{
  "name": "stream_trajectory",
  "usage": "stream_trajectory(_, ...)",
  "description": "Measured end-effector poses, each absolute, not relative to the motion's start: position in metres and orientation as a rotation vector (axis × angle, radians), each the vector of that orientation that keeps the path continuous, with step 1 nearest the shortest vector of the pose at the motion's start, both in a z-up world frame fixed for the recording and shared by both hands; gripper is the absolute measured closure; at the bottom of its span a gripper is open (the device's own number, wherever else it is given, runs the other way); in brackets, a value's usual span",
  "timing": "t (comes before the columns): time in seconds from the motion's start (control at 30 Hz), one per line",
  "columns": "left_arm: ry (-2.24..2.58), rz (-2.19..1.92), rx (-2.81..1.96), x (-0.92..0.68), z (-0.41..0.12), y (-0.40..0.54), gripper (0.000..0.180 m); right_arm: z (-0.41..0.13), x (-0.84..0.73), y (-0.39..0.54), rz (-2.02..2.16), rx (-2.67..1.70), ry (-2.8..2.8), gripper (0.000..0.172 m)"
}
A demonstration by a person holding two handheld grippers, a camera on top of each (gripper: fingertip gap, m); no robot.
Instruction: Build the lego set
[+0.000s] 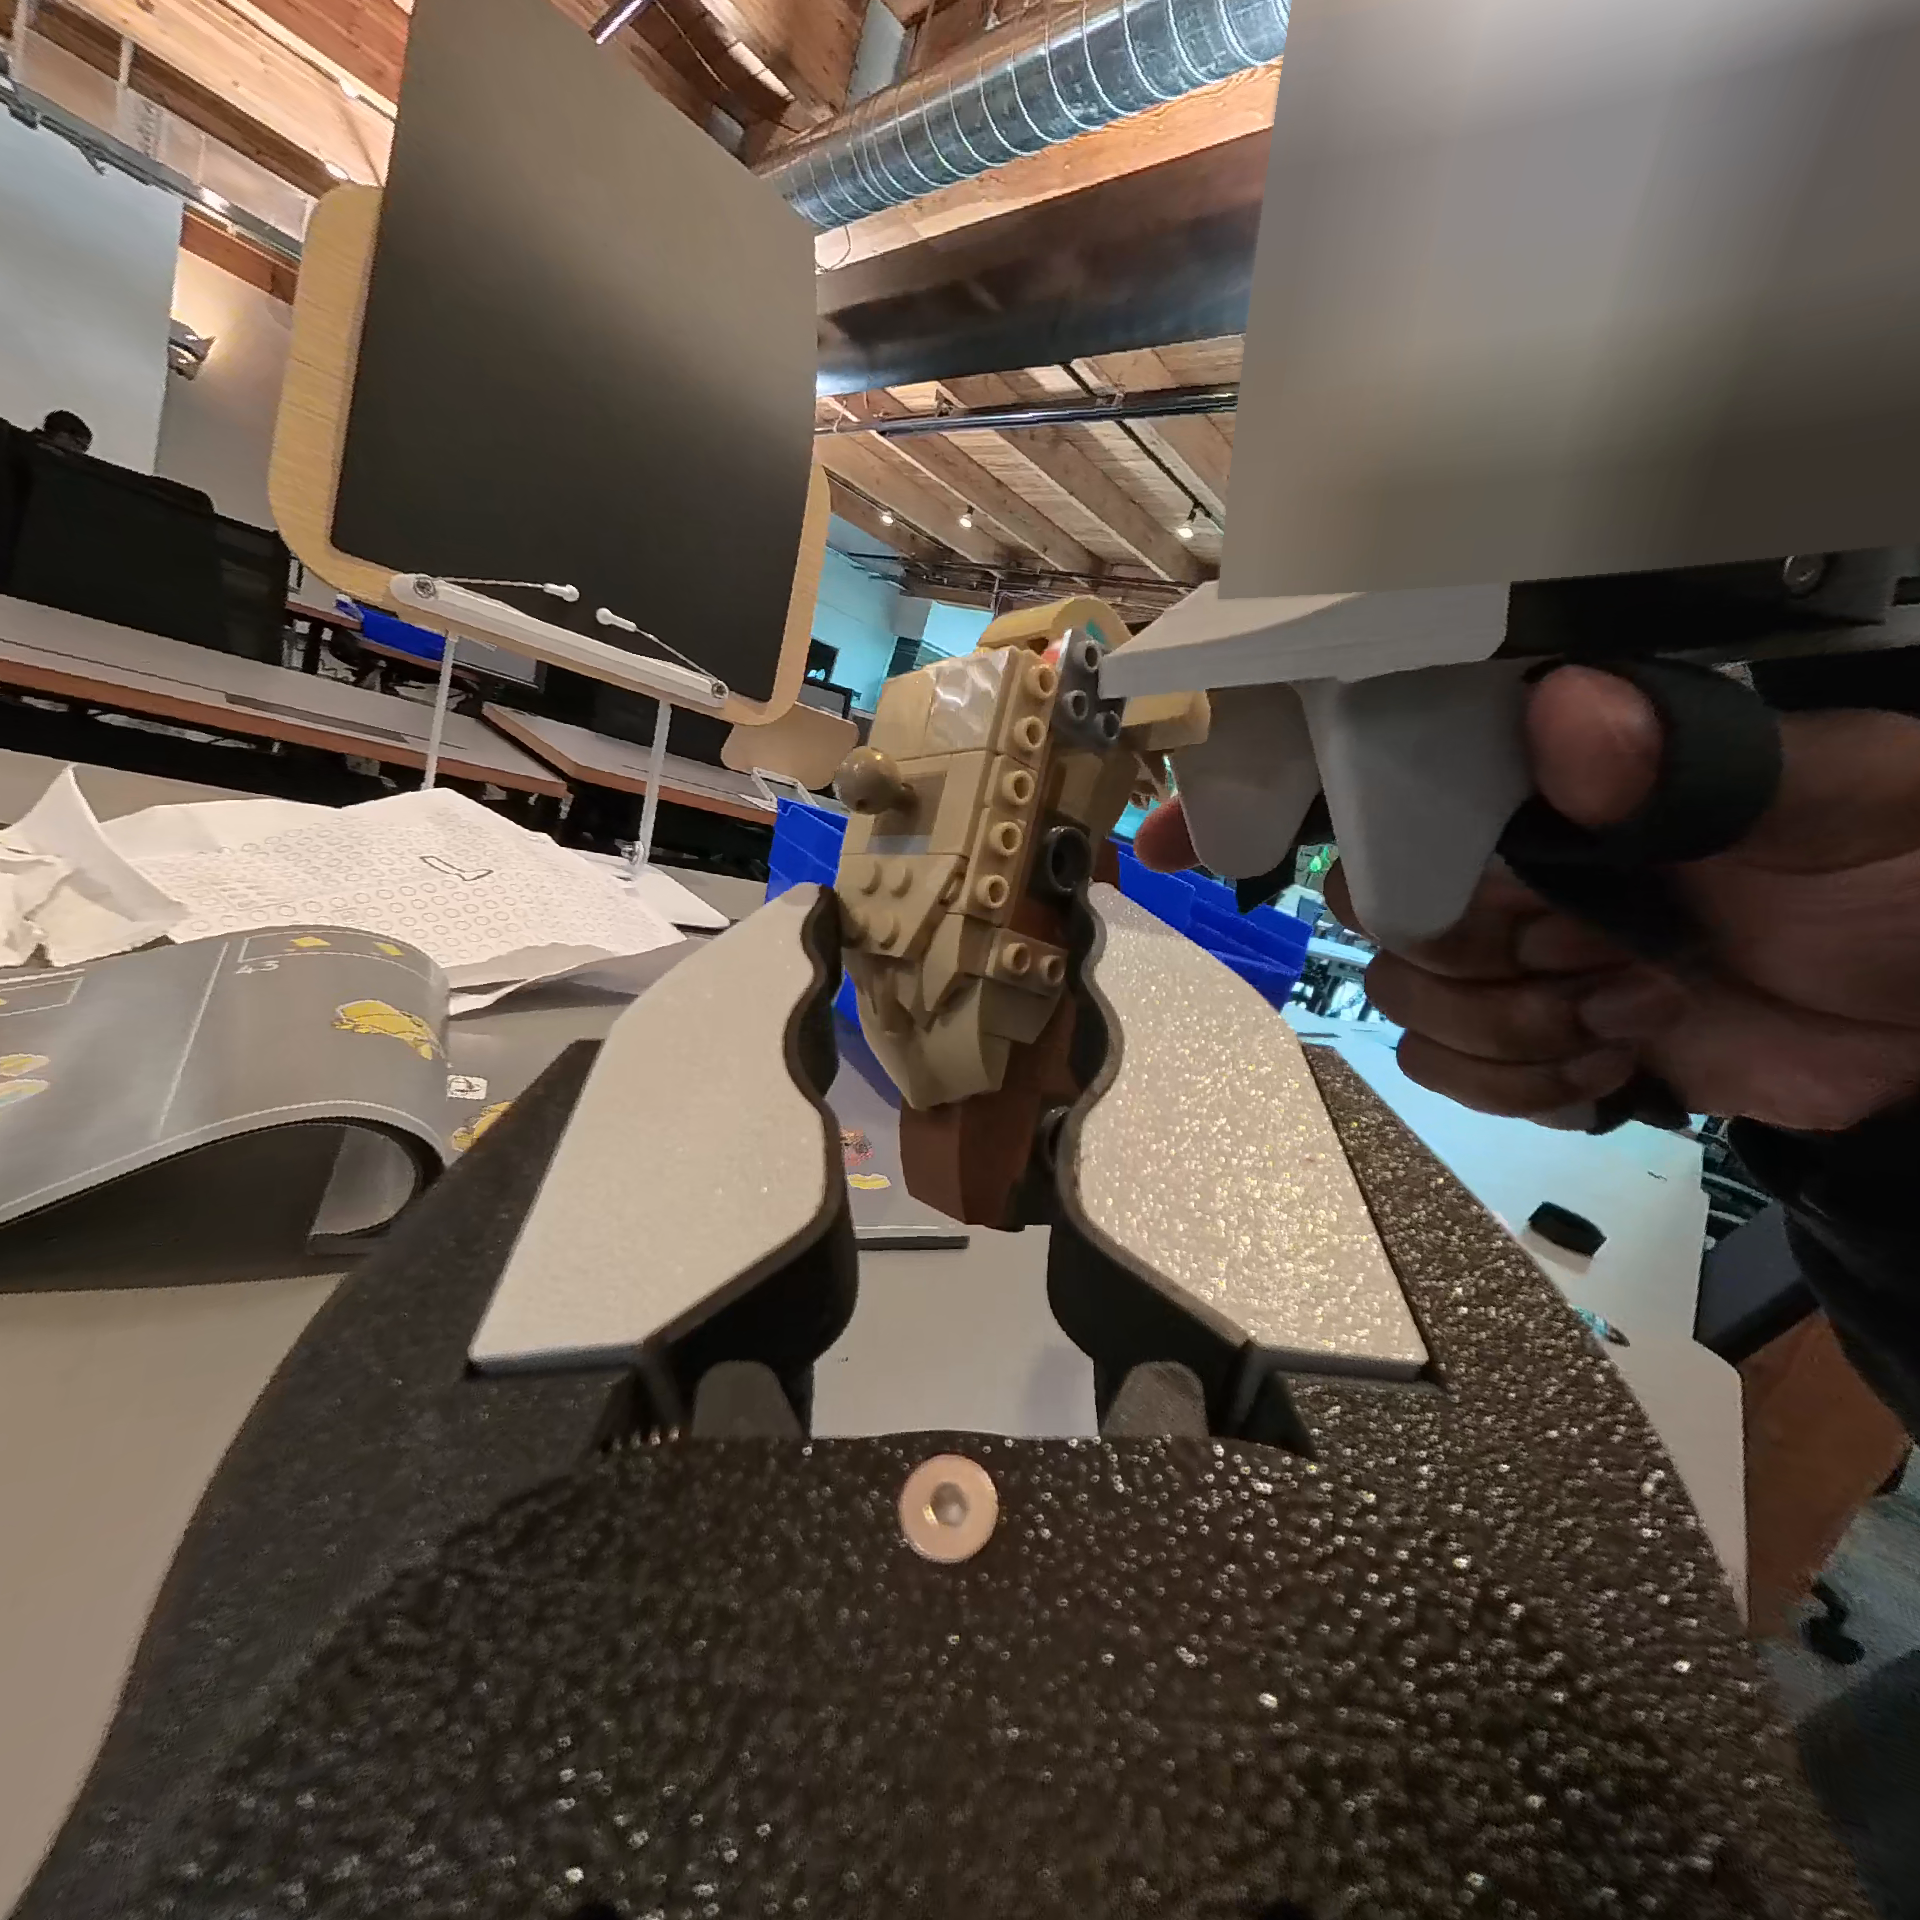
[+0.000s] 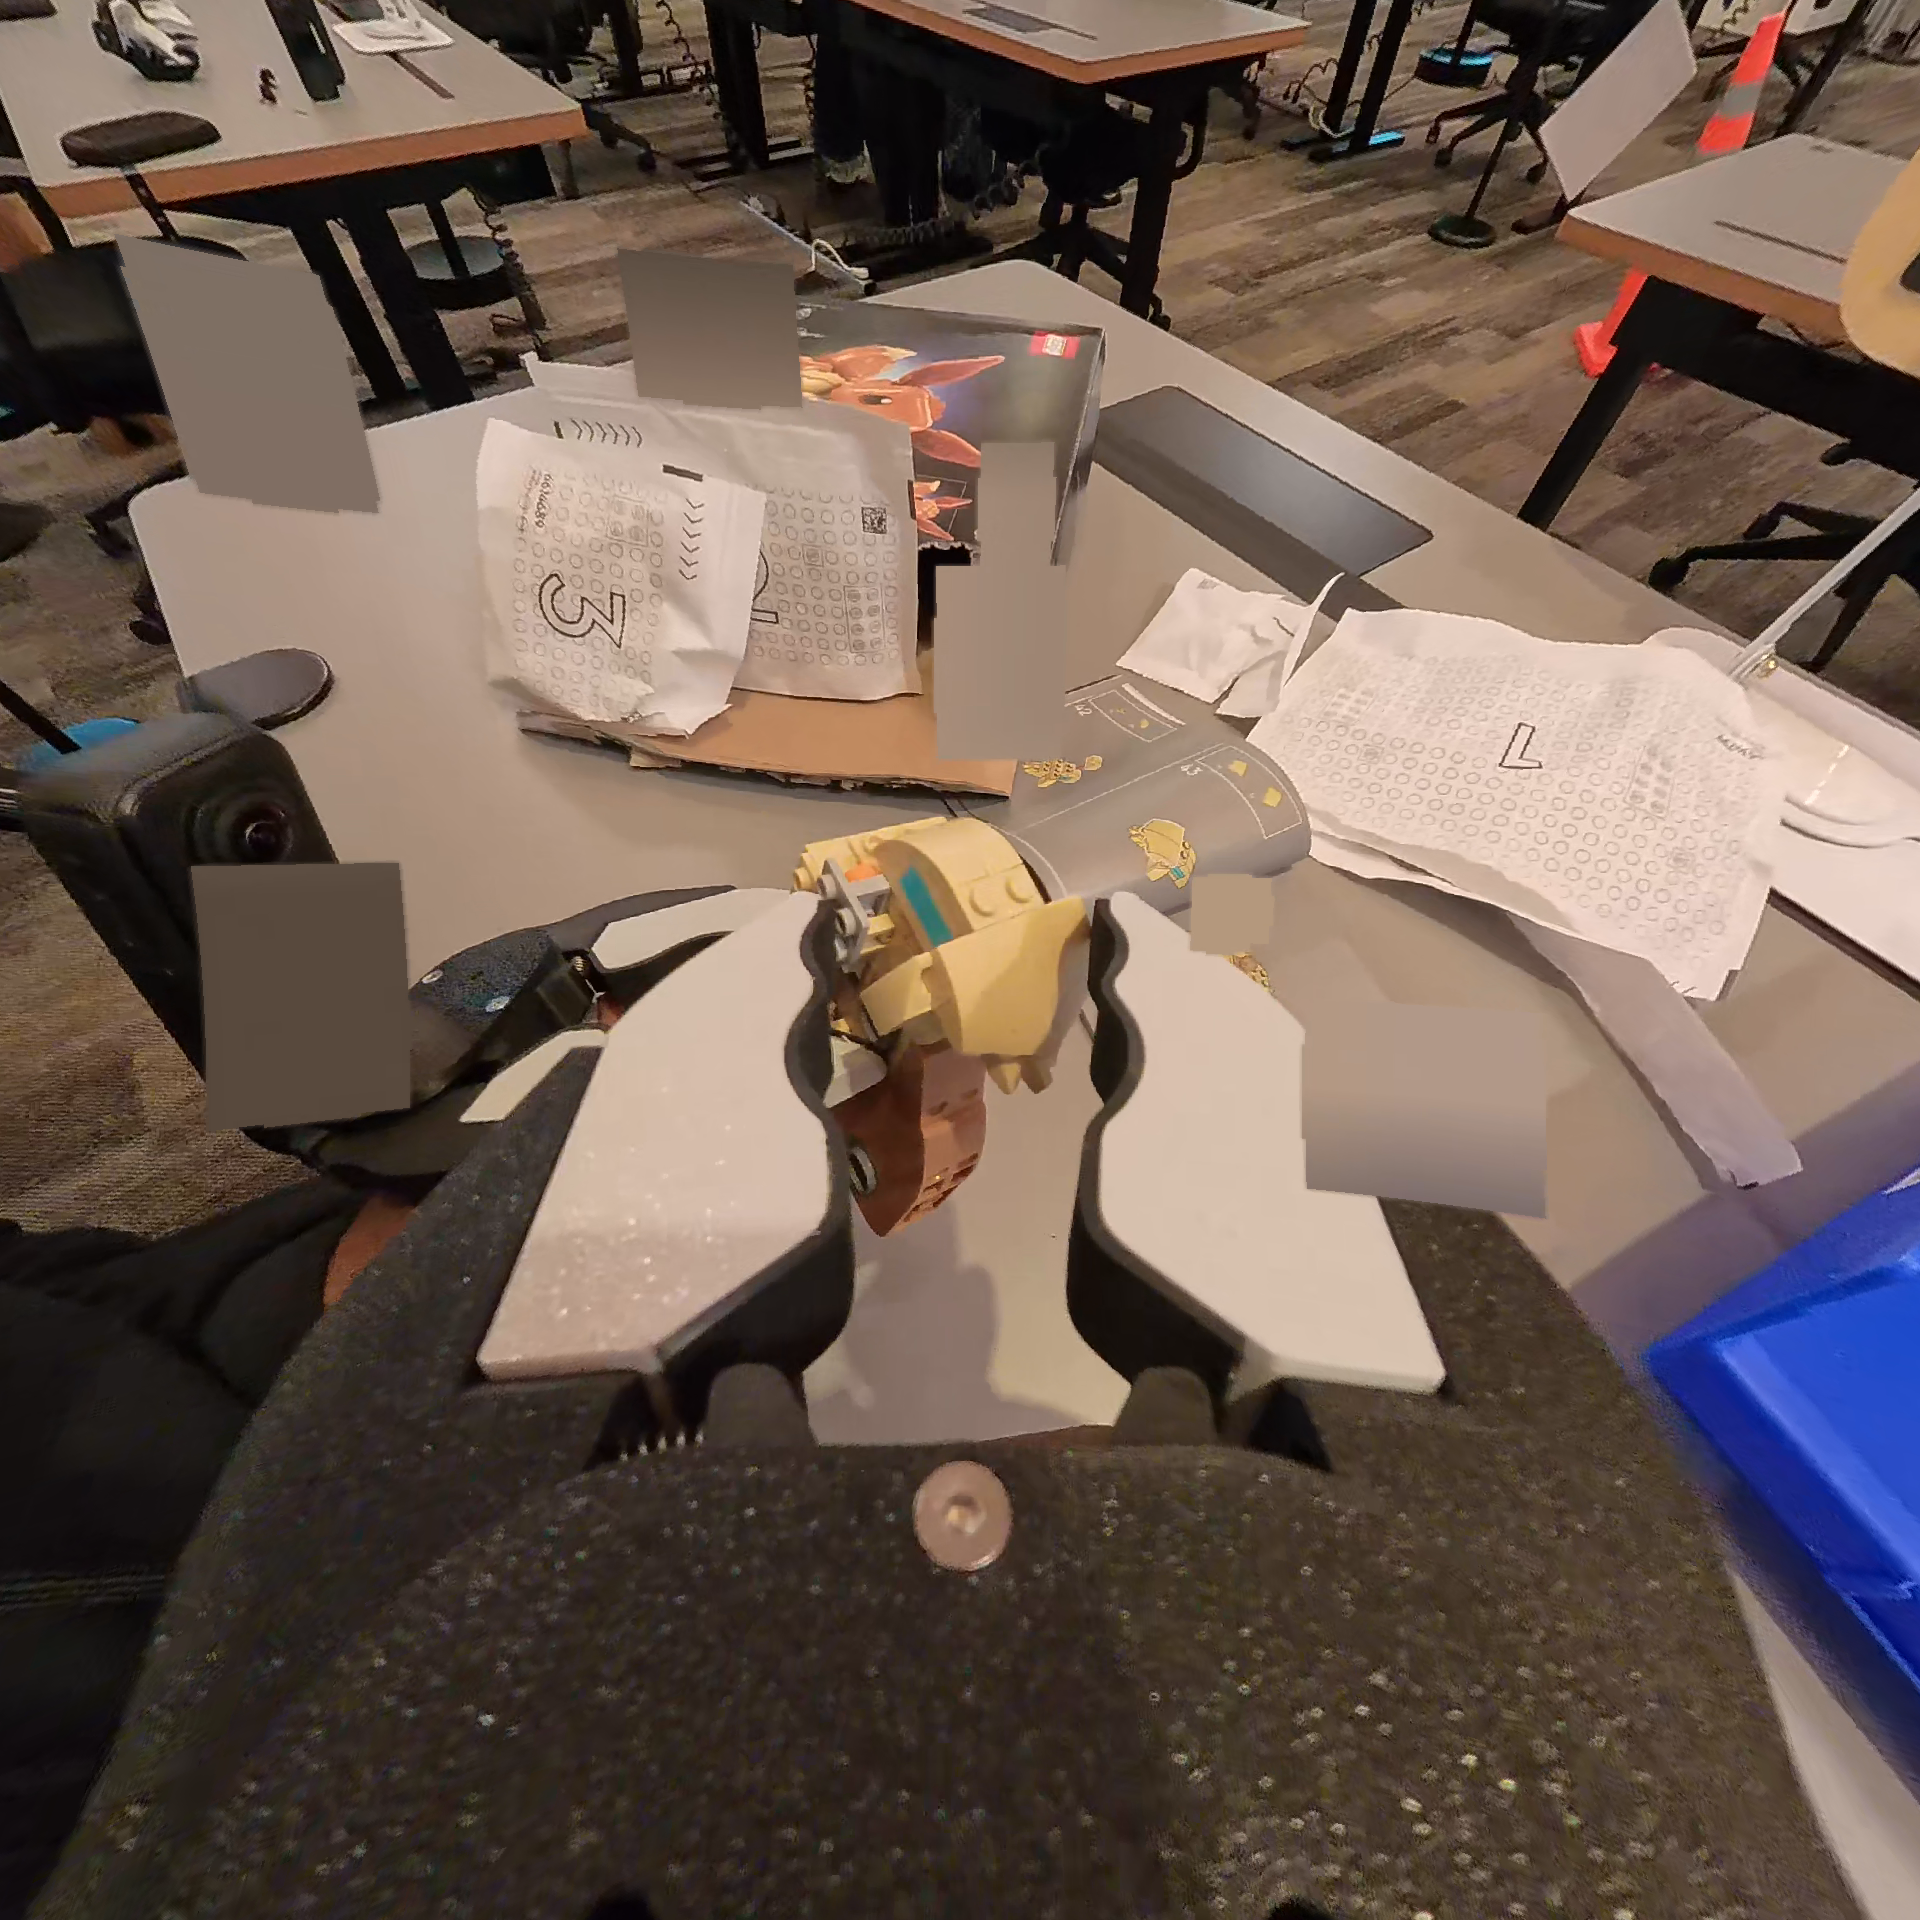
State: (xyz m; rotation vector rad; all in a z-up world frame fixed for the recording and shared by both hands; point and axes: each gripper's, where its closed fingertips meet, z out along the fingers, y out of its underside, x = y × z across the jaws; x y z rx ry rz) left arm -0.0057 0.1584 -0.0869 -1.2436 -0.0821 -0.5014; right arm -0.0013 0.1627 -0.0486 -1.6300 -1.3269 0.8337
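A tan and brown brick model (image 1: pixel 935 821) with a small grey plate at its top is held above the grey table (image 1: pixel 135 1455). My left gripper (image 1: pixel 956 914) is shut on its lower part, and both pads press its sides. In the right wrist view the same model (image 2: pixel 987 966) sits between the fingers of my right gripper (image 2: pixel 961 925). The left pad (image 2: pixel 810 997) touches the grey plate and the right pad (image 2: pixel 1107 966) touches the tan curved piece. My right gripper (image 1: pixel 1143 675) comes in from the upper right in the left wrist view. My left gripper (image 2: pixel 582 987) shows at the left.
An open instruction booklet (image 2: pixel 1174 800) lies just beyond the model. White paper bags (image 2: pixel 1538 769) (image 2: pixel 613 603), torn cardboard (image 2: pixel 831 748) and a printed box (image 2: pixel 956 395) lie farther back. A blue bin (image 2: pixel 1808 1403) stands at the right, a black camera (image 2: pixel 208 821) at the left. A dark panel on a stand (image 1: pixel 582 364) rises behind. About 4 centimeters separates my left fingertips from my right.
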Motion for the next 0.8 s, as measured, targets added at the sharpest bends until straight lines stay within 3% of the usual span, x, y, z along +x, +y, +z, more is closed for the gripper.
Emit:
stream_trajectory(0.33, -0.077, -0.497, -1.244, -0.0055, -0.0871, 0.1584, 0.139, -0.0516, -0.0006, 0.1638, 0.945, -1.697, -1.251, 0.121)
stream_trajectory(0.8, -0.072, -0.497, -1.248, -0.0046, -0.0876, 0.1588, 0.140, -0.0467, -0.0028, 0.1578, 0.641, -1.458, -1.394, 0.123)
